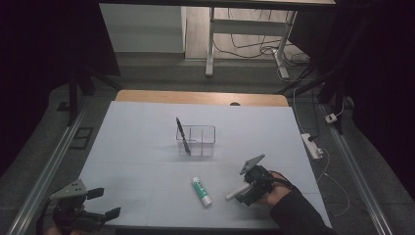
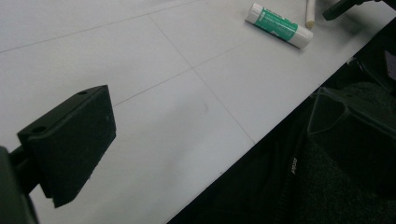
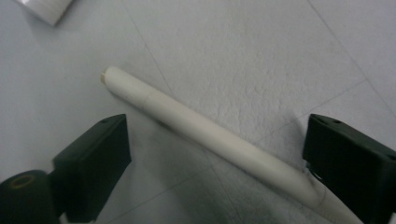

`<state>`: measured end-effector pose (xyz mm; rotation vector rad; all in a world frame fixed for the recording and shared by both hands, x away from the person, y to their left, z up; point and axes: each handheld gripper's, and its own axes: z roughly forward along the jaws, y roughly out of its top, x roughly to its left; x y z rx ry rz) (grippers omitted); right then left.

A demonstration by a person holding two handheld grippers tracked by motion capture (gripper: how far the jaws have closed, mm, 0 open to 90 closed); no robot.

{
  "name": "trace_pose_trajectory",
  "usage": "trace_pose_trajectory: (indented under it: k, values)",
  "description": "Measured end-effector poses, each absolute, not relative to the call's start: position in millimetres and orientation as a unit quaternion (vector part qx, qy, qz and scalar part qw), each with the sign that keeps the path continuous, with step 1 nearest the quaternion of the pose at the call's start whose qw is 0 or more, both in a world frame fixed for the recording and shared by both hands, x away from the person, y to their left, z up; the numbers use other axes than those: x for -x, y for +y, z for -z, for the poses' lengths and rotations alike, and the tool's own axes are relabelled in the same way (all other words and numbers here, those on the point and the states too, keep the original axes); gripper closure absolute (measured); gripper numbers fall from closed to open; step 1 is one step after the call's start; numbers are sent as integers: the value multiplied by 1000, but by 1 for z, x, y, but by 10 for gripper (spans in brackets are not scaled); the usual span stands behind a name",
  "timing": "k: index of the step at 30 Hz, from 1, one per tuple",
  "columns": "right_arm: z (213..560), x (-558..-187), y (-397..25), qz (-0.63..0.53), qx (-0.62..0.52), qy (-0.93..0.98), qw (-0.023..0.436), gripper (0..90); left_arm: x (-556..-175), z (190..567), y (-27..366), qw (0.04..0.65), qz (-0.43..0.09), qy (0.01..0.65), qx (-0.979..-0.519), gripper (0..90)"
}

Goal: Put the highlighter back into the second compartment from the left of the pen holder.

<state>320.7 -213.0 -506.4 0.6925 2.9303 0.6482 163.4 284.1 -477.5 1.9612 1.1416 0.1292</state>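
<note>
Two black jaws of the right gripper (image 3: 217, 163) stand apart on either side of a white pen (image 3: 205, 133) that lies flat on the tabletop (image 1: 147, 147), not yet clamped; the step looks like the pickup. Next, the jaws likely need to close squarely across the barrel before lifting. Just beside lies a glue stick (image 1: 201, 191), and farther off a clear holder (image 1: 200, 139) already carries a black pen (image 1: 182, 134). The left gripper (image 1: 100, 203) waits open at the near edge.
</note>
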Motion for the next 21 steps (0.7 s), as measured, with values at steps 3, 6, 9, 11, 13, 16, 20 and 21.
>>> trace_pose_trajectory:
  k: [3, 6, 9, 11, 13, 16, 20, 21]
  values:
    - [507, -322, -213, -207, -218, 953, 34, 140, -163, 478, 284, 421, -52, 456, -783, 11]
    - [507, -323, -213, -201, -208, 956, 46, 202, -164, 478, 284, 421, -51, 456, -783, 11]
    - [506, -323, -213, -197, -201, 958, 53, 234, -164, 478, 284, 420, -51, 456, -783, 11]
    - [506, -323, -213, -195, -199, 959, 54, 254, -164, 478, 284, 420, -51, 455, -783, 12]
    - [505, -322, -212, -195, -197, 959, 54, 303, -164, 478, 284, 420, -51, 455, -784, 12]
    - [503, -322, -211, -192, -187, 962, 48, 413, -164, 478, 284, 419, -52, 455, -784, 12]
    - [501, -321, -208, -187, -176, 965, 41, 551, -164, 477, 284, 419, -52, 455, -784, 12]
    - [500, -321, -208, -187, -175, 966, 39, 568, -163, 477, 284, 419, -52, 455, -784, 12]
